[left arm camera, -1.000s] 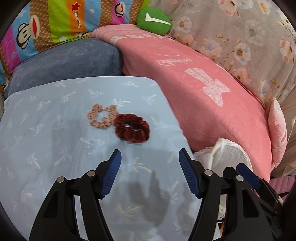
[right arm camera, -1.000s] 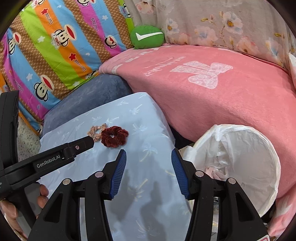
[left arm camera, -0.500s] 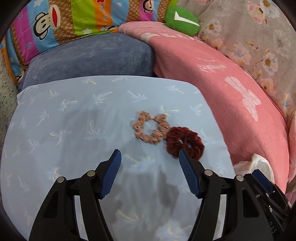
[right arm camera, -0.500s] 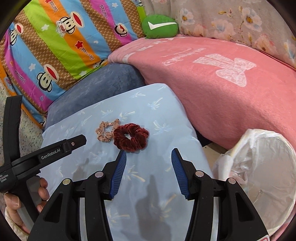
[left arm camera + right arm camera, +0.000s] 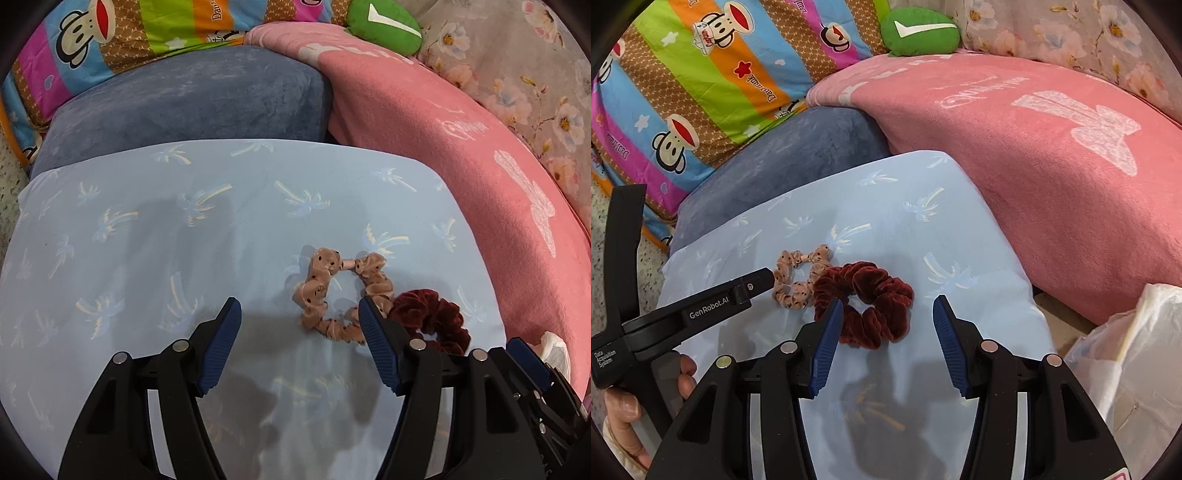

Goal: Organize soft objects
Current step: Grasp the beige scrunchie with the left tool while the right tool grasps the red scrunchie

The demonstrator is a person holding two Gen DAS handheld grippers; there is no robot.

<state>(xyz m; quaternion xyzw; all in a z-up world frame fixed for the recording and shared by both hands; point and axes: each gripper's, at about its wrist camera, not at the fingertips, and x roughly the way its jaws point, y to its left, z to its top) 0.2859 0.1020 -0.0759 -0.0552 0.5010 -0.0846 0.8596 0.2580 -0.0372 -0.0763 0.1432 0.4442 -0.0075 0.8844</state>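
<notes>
Maroon scrunchie (image 5: 864, 302) now between right claw (image 5: 888, 314).

A light blue palm-print sheet (image 5: 184, 258) is spread in front of a blue-grey cushion (image 5: 192, 99). A pink blanket (image 5: 1052, 166) is draped beside it, with a green pillow (image 5: 919, 33) and a striped monkey-print quilt (image 5: 701, 74) behind. A white plastic bag (image 5: 1137, 362) is seen at right.

A dark red velvet scrunchie (image 5: 864, 302) touches a tan, dark-dotted scrunchie (image 5: 798, 275) on the pale blue, palm-printed cushion (image 5: 923, 236); beside that cushion lies a pink blanket (image 5: 1052, 155).
</notes>
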